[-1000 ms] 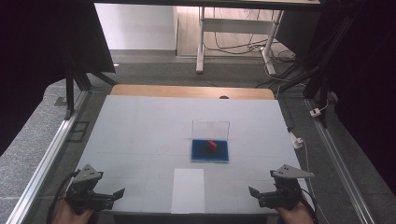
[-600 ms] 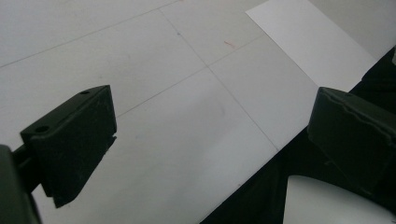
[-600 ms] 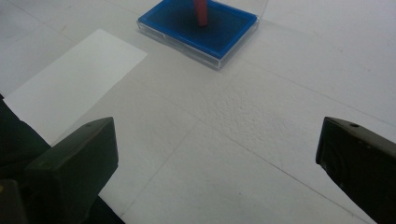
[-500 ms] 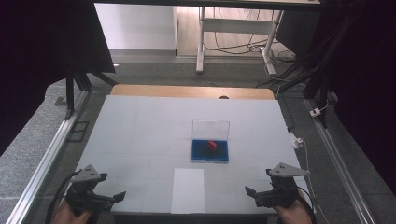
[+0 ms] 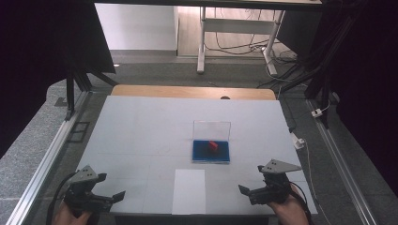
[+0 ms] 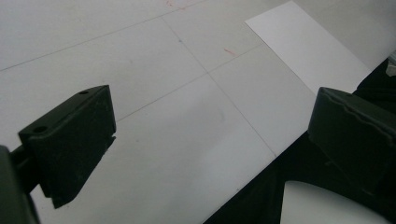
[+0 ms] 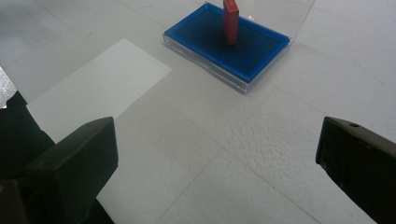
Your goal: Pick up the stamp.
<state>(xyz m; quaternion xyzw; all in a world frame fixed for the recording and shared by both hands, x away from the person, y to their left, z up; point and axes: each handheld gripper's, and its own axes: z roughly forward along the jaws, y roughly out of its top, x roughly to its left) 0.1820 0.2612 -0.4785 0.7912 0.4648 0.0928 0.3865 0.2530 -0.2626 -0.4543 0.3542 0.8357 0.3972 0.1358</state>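
Note:
A shallow clear case with a blue pad [image 5: 211,151] [image 7: 229,44] lies at the table's middle right, its clear lid [image 5: 211,130] standing upright at the back. A small red block [image 5: 213,146] [image 7: 230,19] stands on the blue pad. A white sheet of paper [image 5: 189,191] [image 6: 308,44] [image 7: 95,91] lies at the front edge. My left gripper [image 5: 110,198] [image 6: 210,135] is open at the front left corner, nothing between its jaws. My right gripper [image 5: 251,193] [image 7: 219,163] is open at the front right, pointing left toward the paper, with nothing between its jaws.
The white table [image 5: 155,126] has a wooden strip [image 5: 192,92] along its far edge. Metal rails [image 5: 44,159] run down both sides. A white cable piece [image 5: 299,141] lies off the right edge. Table legs and cables [image 5: 234,42] stand on the floor beyond.
The right gripper has shifted left and slightly toward the table's middle. The left gripper has barely moved. The case and block are where they were.

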